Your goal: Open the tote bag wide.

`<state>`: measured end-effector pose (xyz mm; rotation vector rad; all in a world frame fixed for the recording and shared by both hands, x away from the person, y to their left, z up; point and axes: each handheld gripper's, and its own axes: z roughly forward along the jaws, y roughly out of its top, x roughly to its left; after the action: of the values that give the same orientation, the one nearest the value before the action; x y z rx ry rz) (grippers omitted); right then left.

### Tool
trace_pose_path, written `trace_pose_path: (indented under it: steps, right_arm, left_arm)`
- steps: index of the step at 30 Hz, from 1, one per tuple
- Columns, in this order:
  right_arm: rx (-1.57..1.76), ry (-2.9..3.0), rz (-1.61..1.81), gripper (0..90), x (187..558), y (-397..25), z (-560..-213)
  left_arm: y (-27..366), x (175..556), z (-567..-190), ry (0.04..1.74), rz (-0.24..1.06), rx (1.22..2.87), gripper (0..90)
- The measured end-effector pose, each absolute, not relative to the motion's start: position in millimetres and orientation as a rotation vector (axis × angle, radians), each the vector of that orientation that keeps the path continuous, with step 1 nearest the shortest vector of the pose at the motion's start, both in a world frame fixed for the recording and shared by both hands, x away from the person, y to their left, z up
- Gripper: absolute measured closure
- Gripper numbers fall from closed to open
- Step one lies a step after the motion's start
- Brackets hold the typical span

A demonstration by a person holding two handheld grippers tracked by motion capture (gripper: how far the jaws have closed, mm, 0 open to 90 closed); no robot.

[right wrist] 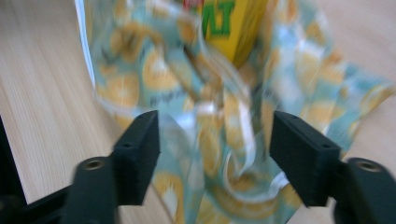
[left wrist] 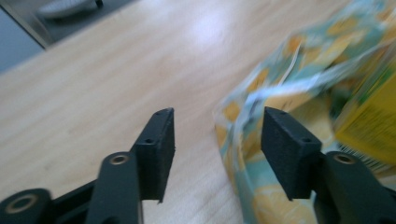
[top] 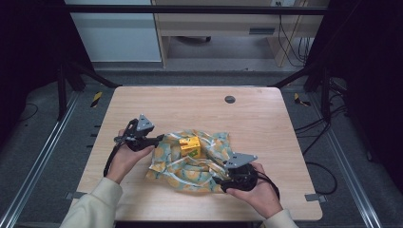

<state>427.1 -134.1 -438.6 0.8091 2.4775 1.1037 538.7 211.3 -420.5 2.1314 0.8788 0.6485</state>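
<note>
Orange-print cloth (top: 190, 164) at frame centre half-buried the yellow carton (top: 190, 147); left gripper (left wrist: 217, 135) and right gripper (right wrist: 215, 140) jaws apart, print blurred.

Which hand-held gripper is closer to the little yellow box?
Left. The left hand-held gripper sits open just beside the yellow box, at the cloth's edge. The right hand-held gripper is open farther off, at the cloth's near corner.

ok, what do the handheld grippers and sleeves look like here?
Both the left gripper and right gripper are black, each topped by a grey three-cornered plate and trailing a black cable. Their fingers are flat matte black blocks with small screw holes. The sleeves are cream.
</note>
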Motion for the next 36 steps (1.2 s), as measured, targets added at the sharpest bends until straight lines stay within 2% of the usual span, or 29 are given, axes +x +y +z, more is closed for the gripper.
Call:
trace_pose_path:
  steps: [2, 5, 14, 16, 24, 32, 36]
  right_arm:
    - [0.828, 2.422, 1.137, 23.5, 429, -134, -424]
    - [0.878, 2.335, 1.162, 17.7, 434, -140, -406]
    - [1.015, 2.179, 1.194, 11.4, 440, -166, -388]
    - [1.055, 2.17, 1.182, 8.7, 442, -173, -388]
    - [1.132, 2.142, 1.152, 7.9, 444, -200, -399]
    - [1.246, 2.151, 1.073, 7.9, 444, -226, -425]
    - [1.367, 2.134, 1.065, 8.3, 457, -233, -437]
  left_arm:
    - [211, 534, -408, 0.874, 0.644, 2.104, 37.1]
    - [212, 528, -397, 0.864, 0.668, 2.092, 31.1]
    - [230, 508, -384, 0.888, 0.658, 2.115, 20.5]
    - [235, 505, -385, 0.902, 0.653, 2.112, 18.3]
    - [271, 500, -407, 0.986, 0.663, 2.13, 11.6]
    - [301, 499, -437, 1.085, 0.646, 2.155, 8.1]
    - [311, 499, -455, 1.129, 0.628, 2.171, 7.9]
